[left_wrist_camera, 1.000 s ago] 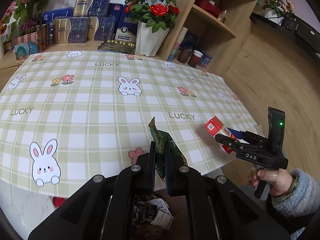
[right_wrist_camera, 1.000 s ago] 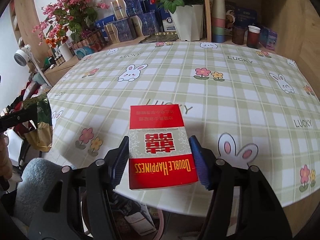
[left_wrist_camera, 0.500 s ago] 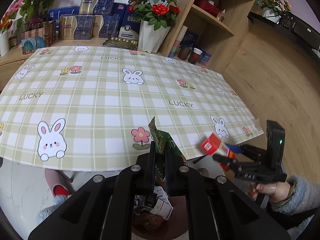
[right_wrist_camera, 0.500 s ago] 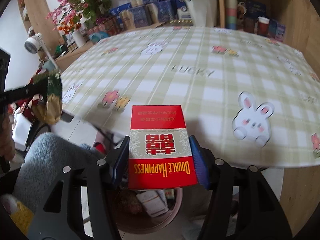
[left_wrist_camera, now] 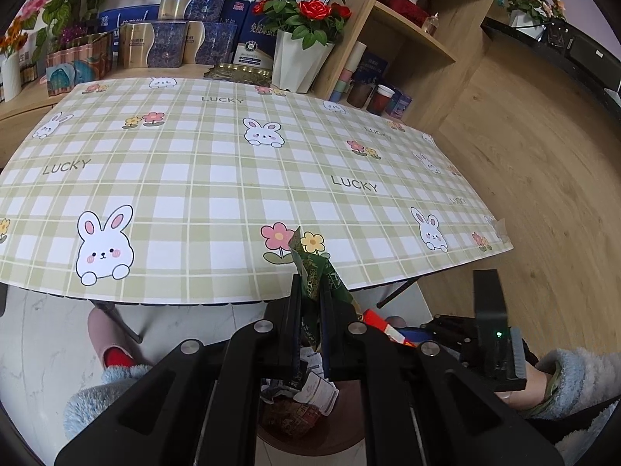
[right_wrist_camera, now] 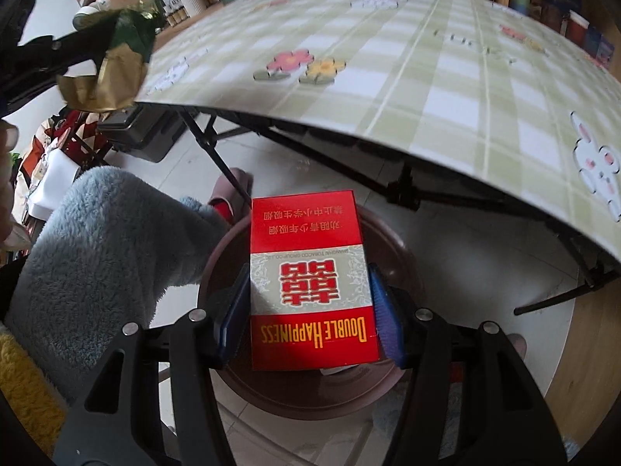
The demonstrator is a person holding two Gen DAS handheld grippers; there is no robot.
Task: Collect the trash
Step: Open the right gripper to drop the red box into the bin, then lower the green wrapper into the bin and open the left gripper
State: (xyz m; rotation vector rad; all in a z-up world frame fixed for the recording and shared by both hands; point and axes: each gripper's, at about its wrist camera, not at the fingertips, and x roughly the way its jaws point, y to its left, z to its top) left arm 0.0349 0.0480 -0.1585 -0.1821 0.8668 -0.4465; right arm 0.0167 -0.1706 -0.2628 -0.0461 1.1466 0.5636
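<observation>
— How far along was the collecting at that point?

— Near the end, I judged. The worktop (left_wrist_camera: 217, 178) showed nothing loose on its checked cloth, and both pieces of trash were in hand, off its near edge.

— Which tool had what?

— The right tool (right_wrist_camera: 308, 310) was clamped on the red cigarette pack (right_wrist_camera: 310, 283), its pads pressing the pack's two long sides, directly above the brown bin (right_wrist_camera: 302, 392). The left tool (left_wrist_camera: 310, 310) was clenched nearly flat on a green and gold wrapper (left_wrist_camera: 316, 272) (a thin crumpled thing, so the jaws stood almost together).

— Was the wrapper over the bin too?

— In the left wrist view the bin (left_wrist_camera: 310, 435) sat below the fingers, with paper scraps already inside it, so roughly yes; I could not tell how well it was centred.

— What was left, then?

— By my reading, only the two drops: neither item was released yet. The pack looked ready to fall straight in.
</observation>
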